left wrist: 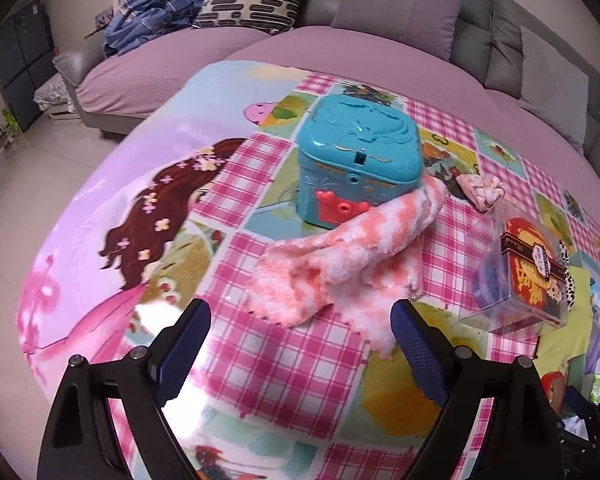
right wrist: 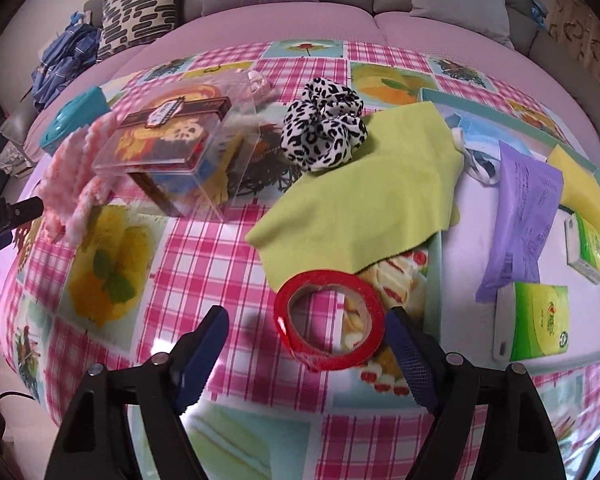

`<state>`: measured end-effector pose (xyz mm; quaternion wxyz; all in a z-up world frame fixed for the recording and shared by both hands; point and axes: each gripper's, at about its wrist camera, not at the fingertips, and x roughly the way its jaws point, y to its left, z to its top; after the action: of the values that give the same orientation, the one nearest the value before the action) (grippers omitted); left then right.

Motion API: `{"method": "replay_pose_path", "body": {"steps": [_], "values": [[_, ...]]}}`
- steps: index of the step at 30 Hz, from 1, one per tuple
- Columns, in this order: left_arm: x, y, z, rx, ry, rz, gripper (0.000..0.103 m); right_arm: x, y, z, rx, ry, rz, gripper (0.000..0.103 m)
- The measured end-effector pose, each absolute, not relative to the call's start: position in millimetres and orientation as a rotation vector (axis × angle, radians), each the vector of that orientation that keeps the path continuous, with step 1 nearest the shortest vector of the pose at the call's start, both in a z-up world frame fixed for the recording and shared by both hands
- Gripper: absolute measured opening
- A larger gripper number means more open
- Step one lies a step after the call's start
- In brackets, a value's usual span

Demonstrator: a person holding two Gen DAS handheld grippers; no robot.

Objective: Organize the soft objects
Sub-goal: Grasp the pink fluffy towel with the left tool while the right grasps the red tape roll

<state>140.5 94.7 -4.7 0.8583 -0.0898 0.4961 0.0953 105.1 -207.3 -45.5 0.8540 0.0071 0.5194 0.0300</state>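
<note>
Your left gripper [left wrist: 302,344] is hanging with its fingers spread wide and empty, pointing at the fluffy pink-and-white towel [left wrist: 340,264] in the centre of the left wrist frame. That towel is lying crumpled on the pink checked cartoon cloth [left wrist: 260,360] covering the counter, one end draped against the teal plastic treasure-chest box [left wrist: 358,160]. A small pink-and-white fabric scrunchie [left wrist: 484,190] is lying to the right of the box.

Your right gripper [right wrist: 306,350] is also spread and holding nothing, with the red roll of tape [right wrist: 328,316] sitting between its fingers.

Judging by this, you are only beginning. In the right wrist frame the black-and-white leopard-print scrunchie [right wrist: 324,124] is resting loose above centre, on the edge of the lime-green flat cloth [right wrist: 364,192], which is lapping over the rim of the pale teal-rimmed tray [right wrist: 434,280] at right. Inside that tray you are seeing a purple printed sheet [right wrist: 520,216], a yellow sponge [right wrist: 580,184] and green tissue packs [right wrist: 540,320]. The towel, both scrunchies and the green cloth are all waiting to be gathered.
</note>
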Motion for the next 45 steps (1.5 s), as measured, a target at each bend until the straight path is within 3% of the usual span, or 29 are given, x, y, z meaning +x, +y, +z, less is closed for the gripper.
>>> {"method": "replay_pose_path", "body": {"steps": [5,6,23,25,27,30,33,45], "values": [[151,89,-9,-0.203,1.042,0.164,0.092,106,-205,-46,-0.026,1.089,0.048,0.071],[153,88,-10,-0.207,1.04,0.162,0.092,106,-206,-48,-0.025,1.098,0.053,0.06],[193,65,-49,-0.169,1.079,0.197,0.09,108,-212,-51,0.006,1.104,0.103,0.06],[193,65,-48,-0.165,1.06,0.2,0.078,108,-212,-51,0.004,1.103,0.104,0.06],[192,61,-47,-0.16,1.047,0.189,0.058,107,-211,-51,0.001,1.102,0.103,0.06],[192,58,-46,-0.159,1.051,0.155,0.037,105,-211,-51,-0.002,1.1,0.104,0.06],[190,50,-46,-0.147,1.057,0.127,0.022,104,-211,-51,-0.002,1.099,0.104,0.06],[168,50,-17,-0.206,1.0,0.06,0.016,96,-216,-51,0.014,1.101,0.105,0.059]]}}
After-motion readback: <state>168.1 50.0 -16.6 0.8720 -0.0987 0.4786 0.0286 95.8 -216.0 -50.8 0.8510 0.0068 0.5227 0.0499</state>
